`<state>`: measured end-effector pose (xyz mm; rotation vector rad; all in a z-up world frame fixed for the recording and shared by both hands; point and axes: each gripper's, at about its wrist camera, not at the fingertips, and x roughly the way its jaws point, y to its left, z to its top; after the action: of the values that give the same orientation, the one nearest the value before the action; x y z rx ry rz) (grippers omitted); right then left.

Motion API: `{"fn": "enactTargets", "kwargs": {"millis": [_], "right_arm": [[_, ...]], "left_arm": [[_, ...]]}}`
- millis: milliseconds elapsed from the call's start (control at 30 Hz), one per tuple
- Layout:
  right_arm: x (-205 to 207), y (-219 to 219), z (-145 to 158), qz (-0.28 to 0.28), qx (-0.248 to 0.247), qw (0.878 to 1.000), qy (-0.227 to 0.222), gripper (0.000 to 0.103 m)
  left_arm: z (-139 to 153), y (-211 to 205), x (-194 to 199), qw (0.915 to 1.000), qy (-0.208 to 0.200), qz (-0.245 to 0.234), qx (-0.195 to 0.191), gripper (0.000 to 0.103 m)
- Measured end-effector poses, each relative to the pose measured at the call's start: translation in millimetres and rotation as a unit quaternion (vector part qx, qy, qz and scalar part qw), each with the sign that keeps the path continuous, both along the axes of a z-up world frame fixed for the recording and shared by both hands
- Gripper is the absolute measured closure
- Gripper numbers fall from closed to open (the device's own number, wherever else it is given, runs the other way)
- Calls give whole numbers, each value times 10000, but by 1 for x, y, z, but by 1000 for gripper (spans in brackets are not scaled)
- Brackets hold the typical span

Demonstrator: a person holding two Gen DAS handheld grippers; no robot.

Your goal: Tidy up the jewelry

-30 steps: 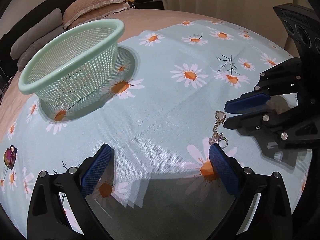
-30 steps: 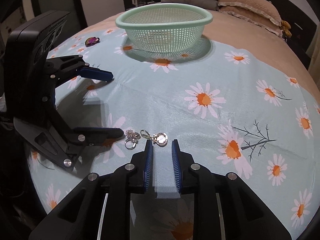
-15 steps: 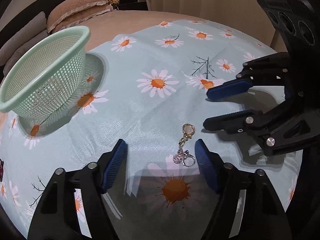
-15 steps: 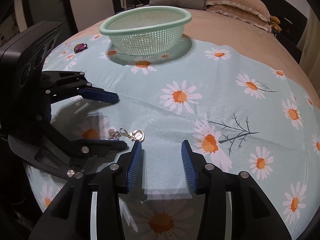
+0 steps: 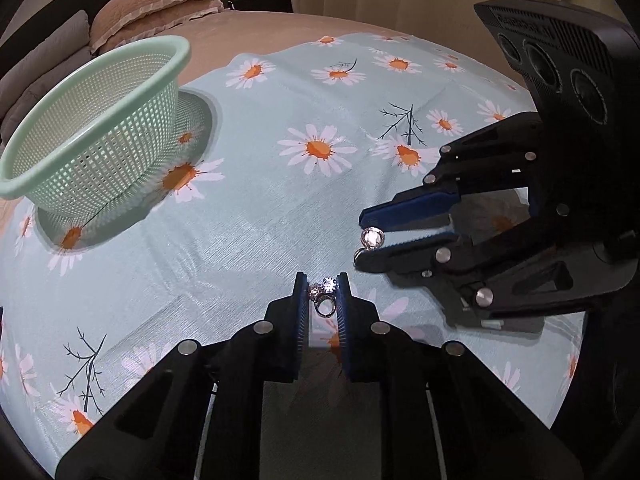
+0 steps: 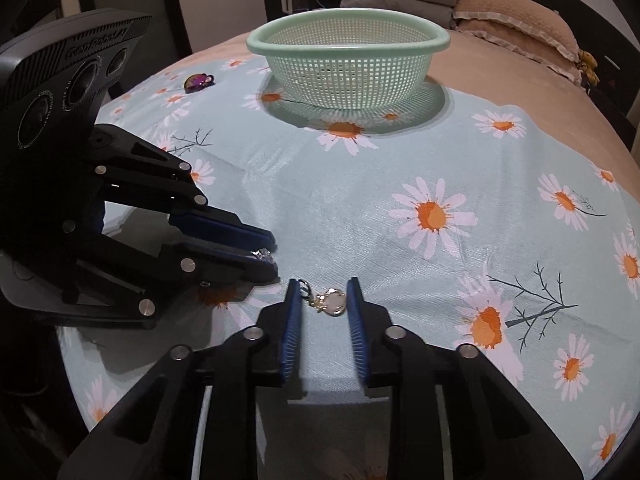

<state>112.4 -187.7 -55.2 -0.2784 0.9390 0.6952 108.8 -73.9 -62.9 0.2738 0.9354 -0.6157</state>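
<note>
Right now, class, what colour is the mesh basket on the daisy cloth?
Pale mint green; the mesh basket shows best in the right wrist view.

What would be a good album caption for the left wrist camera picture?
Left gripper closes on a sparkly ring while the right gripper brackets a pendant, green basket waiting nearby.

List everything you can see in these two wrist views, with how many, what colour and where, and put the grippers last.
Basket: one, mint green, far side of the cloth.
Silver ring: one, sparkly stone, between the left gripper's fingers.
Gold pendant: one, gold, on the cloth between the right gripper's fingers.
Purple trinket: one, on the cloth left of the basket.
Cloth: one, pale blue with daisies, over the bed.
Pillows: tan and grey, at the headboard.
Left gripper: black, blue pads, shut on the ring.
Right gripper: black, blue pads, open around the pendant.
</note>
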Motion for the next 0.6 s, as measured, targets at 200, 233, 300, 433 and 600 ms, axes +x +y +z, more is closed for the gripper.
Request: {"fn": "enactTargets", "kwargs": {"millis": [200,233,300,433,600], "right_arm": [[-3,0,0,-33,153,9998,149,86],[-4,0,0,-26,161,9997,161,86],[-7,1,0,-46,170,9997,143,86],[-15,-2,4,-73,381,9991,146,86],[-23,-3,13,71,674,9975,188,86]], "left_arm": [[-2,10,-16,9998,-8,203,-58,88],[-3,12,-19,9996,-22,259,-78,88],[-3,10,-25,9994,-137,305,27,88],[4,13,-36,9984,-217,508,78,88],[12,29,-41,9971,-43,747,100,88]]}}
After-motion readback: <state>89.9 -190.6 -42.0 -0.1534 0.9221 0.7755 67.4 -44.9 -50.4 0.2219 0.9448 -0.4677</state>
